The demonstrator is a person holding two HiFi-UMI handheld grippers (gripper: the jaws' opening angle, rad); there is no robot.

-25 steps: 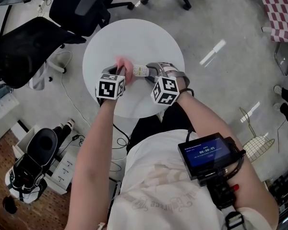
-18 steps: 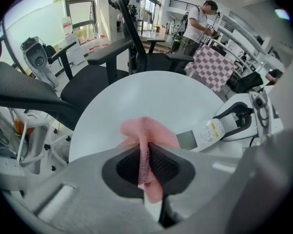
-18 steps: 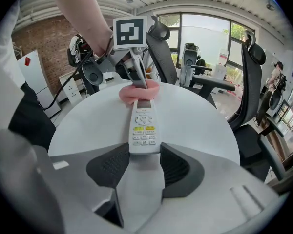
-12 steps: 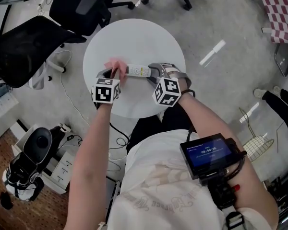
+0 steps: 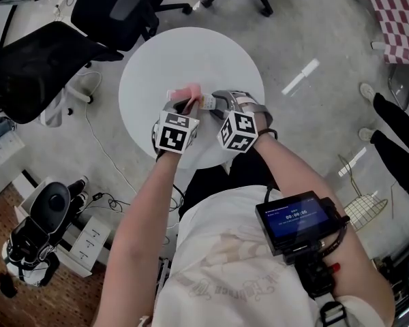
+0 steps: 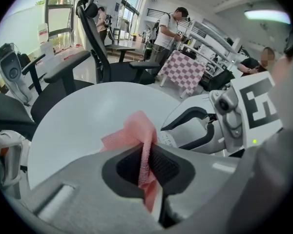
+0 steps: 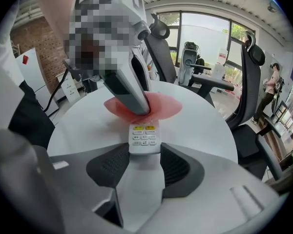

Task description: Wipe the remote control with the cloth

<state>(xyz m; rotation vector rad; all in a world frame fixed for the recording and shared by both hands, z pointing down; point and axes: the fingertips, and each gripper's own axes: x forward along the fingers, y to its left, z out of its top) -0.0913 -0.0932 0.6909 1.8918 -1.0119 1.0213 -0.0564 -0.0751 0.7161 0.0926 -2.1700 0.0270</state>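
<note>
The wiping step is judged to be under way. The remote (image 7: 144, 139) is gripped at its near end between the jaws of the right tool (image 7: 144, 168), and its far end reaches out over the round white desk (image 5: 191, 53). Whether the remote rests on the desk or is held just above it cannot be told. The pink cloth (image 6: 139, 135) is pinched in the clenched jaws of the left tool (image 6: 147, 165). In the right gripper view the cloth is seen pressed onto the remote's far end, covering it just beyond the keys. For the next move, the cloth would probably be drawn along the keys toward the right tool under light pressure, with the right grip held firm. The part covered by the right jaws is likely to be reached only after a regrasp.
</note>
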